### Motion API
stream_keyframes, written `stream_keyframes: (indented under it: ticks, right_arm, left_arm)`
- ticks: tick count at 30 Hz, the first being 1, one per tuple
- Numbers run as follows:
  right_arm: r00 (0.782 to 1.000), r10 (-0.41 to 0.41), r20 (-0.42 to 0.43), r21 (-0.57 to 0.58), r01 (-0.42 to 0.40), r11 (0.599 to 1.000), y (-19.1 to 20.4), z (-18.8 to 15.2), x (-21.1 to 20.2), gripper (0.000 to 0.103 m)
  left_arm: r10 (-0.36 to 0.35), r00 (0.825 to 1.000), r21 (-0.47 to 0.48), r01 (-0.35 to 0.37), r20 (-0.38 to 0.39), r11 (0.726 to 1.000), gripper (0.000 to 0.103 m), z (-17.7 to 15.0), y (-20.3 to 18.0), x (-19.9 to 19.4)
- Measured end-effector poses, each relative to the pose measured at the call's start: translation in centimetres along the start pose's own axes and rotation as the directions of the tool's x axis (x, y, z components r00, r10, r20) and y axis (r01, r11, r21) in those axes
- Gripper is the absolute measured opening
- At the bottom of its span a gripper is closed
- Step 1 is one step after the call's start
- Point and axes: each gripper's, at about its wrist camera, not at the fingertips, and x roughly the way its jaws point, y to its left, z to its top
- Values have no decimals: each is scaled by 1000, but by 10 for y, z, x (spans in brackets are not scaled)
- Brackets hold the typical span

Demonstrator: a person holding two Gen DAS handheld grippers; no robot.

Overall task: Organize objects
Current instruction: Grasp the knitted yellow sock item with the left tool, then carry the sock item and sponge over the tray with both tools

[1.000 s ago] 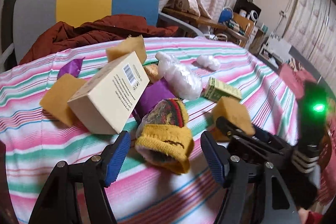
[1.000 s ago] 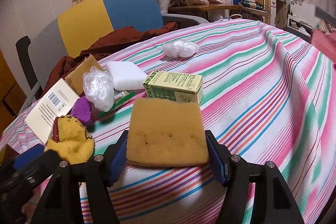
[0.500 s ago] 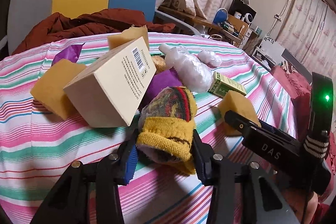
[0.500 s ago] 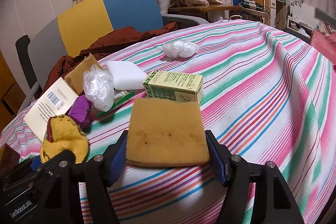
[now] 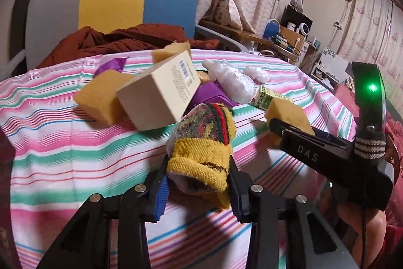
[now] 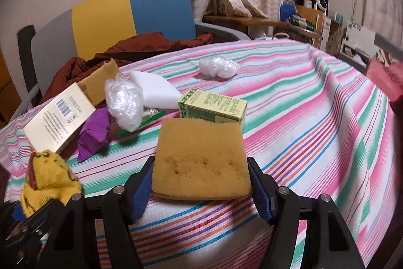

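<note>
Bench: the round bench under a pink, green and white striped cloth [image 6: 314, 97] carries everything; the clutter sits bunched on its left and far side, the right side bare, which suggests sorting has barely begun.

Cream box: a cream cardboard box with a barcode [image 5: 161, 95] leans tilted on the pile, its long axis running from near-left up to far-right, barcode end highest. It looks propped rather than placed.

Held sponge: a flat square yellow-brown sponge [image 6: 201, 158] lies level, one flat face up, its near edge between the jaws of the right gripper [image 6: 201, 183]. The blue pads touch both side edges, so I judge it pinched, held flat to be carried without folding.

Green carton: a small green printed carton [image 6: 214, 107] lies on its side just beyond the sponge, long axis left to right.

Sock: a rolled yellow knitted sock with red and green stripes [image 5: 201, 145] is clamped in the left gripper [image 5: 199, 183], jaws pressed into its cuff end. Its long axis points away from the gripper, toward the far pile, toe end tipped slightly up. It appears lifted clear of the cloth, though I cannot tell for certain.

Plastic wads: two crumpled clear plastic bags [image 6: 123, 102] [image 6: 219, 66], one in the pile, one alone at the far side.
</note>
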Motion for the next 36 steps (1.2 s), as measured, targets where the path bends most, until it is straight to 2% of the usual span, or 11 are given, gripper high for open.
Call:
stream_keyframes:
  ticks: [8, 14, 19, 24, 29, 32, 36]
  right_arm:
    - [998, -1, 66, -64, 5, 998, 13, -3, -17, 69]
    - [997, 23, 67, -127, -14, 992, 30, -15, -32, 69]
    - [994, 114, 6, -127, -112, 986, 44, -32, -44, 69]
    - [984, 175, -38, -93, -178, 980, 59, -48, -58, 69]
    - [976, 203, -78, -59, -208, 976, 70, -59, -65, 69]
    - [978, 191, -83, -65, -197, 978, 77, -64, -69, 69]
    - [967, 236, -100, -62, -243, 968, 87, -68, -78, 69]
  left_arm:
    - [9, 1000, -87, -7, 18, 996, 40, -13, 22, -18]
    - [-10, 1000, -138, 12, 19, 990, 40, -33, 35, -32]
    - [-27, 999, -118, 29, 20, 993, 39, -50, 35, -44]
    - [-66, 998, -146, 64, -7, 987, 37, -58, 42, -56]
    - [-63, 997, -143, 69, 47, 987, 37, -73, 46, -99]
    - [-57, 995, -147, 69, 85, 987, 36, -80, 49, -129]
    - [-74, 989, -201, 99, 128, 975, 36, -84, 60, -156]
